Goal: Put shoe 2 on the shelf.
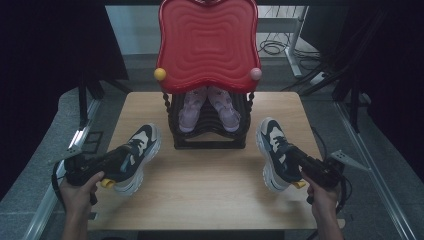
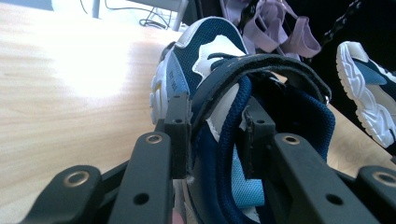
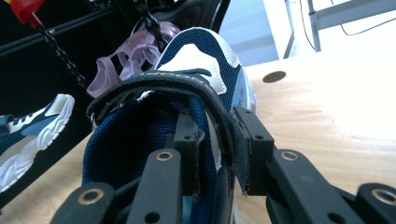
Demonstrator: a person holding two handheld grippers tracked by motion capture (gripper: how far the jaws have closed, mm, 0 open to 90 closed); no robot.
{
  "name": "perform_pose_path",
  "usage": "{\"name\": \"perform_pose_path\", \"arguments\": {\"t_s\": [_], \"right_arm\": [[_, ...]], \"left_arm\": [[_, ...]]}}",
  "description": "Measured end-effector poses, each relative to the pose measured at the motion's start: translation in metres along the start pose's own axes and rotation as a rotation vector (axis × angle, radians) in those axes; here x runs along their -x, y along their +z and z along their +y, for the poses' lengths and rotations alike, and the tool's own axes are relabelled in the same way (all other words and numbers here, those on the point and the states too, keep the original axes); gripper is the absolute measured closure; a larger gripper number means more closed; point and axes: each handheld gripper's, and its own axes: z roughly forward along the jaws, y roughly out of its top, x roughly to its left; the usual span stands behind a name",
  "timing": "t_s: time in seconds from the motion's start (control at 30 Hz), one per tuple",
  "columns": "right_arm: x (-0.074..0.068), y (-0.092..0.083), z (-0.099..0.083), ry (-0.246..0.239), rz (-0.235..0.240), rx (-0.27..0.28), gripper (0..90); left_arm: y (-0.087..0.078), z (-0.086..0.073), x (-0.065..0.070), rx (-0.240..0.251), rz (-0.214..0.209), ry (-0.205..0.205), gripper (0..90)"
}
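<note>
Sneakers, two of them, navy/white w/ chunky white soles, sit on the wooden table (image 1: 210, 185) either side of a black shoe rack (image 1: 210, 135): left sneaker (image 1: 136, 155) toe-up toward the rack's left foot, right sneaker (image 1: 275, 150) just off its right side. Each looks light, w/ soft mesh upper and padded collar that'll squash under a pinch; the sole is the only stiff part, so expect the toe to droop when lifted by the heel end. Best hold is prob. what's in use now, collar wall plus strap. Left gripper (image 2: 215, 140) has its jaws part-closed, one pad inside the shoe opening, the other outside, clamping side wall and strap (image 2: 261, 70). Right gripper (image 3: 217, 149) likewise, part-closed on the collar edge of its shoe (image 3: 196, 70). Further out: pink sandals (image 1: 207, 107) already on the rack, red wavy top panel (image 1: 207, 45) above, floor cables behind.
</note>
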Motion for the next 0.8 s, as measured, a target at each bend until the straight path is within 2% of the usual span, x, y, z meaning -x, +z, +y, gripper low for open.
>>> {"name": "perform_pose_path", "arguments": {"t_s": [0.17,0.4,0.6,0.8], "right_arm": [[-0.003,0.001,0.01,-0.008,-0.008,0.022,72.6],[-0.003,0.002,0.021,-0.005,-0.008,0.05,72.6],[-0.001,0.001,0.028,0.023,0.0,0.075,72.6],[0.0,0.003,0.035,0.023,-0.001,0.089,72.6]], "left_arm": [[0.001,0.011,0.001,0.024,-0.004,0.0,69.2],[0.002,0.022,0.002,0.065,-0.024,-0.021,69.1],[0.002,0.032,0.002,0.079,-0.034,-0.014,69.0],[0.002,0.041,0.002,0.1,-0.024,-0.013,69.0]]}}
